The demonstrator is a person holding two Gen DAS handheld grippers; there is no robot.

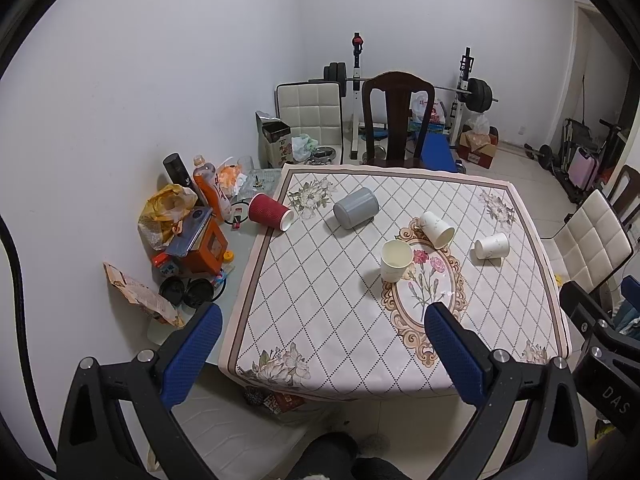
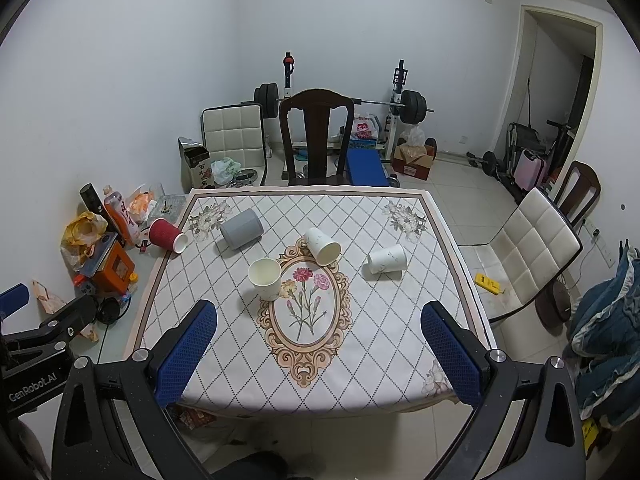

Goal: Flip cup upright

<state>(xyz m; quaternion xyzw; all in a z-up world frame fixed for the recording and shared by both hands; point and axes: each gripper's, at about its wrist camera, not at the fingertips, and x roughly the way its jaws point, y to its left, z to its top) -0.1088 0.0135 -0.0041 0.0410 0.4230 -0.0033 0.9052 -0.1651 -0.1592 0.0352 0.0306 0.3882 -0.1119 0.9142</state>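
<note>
On the patterned tablecloth (image 1: pixel 320 320) (image 2: pixel 360 360) several cups sit. One white paper cup (image 1: pixel 395 260) (image 2: pixel 265 279) stands upright. Two white paper cups lie on their sides, one at the centre (image 1: pixel 437 230) (image 2: pixel 322 245) and one to the right (image 1: pixel 492 246) (image 2: pixel 386 259). A grey cup (image 1: pixel 356 207) (image 2: pixel 241 228) lies on its side at the back left. A red ribbed cup (image 1: pixel 270 212) (image 2: pixel 168 235) lies at the cloth's left edge. My left gripper (image 1: pixel 324 344) and right gripper (image 2: pixel 320 340) are both open and empty, above the near edge, apart from every cup.
Clutter fills the table's left strip: bottles (image 1: pixel 208 188), an orange box (image 1: pixel 204 252), bags, black lids. A dark wooden chair (image 1: pixel 396 116) stands behind the table, a white padded chair (image 2: pixel 528 248) at its right. The weight bench stands at the back wall.
</note>
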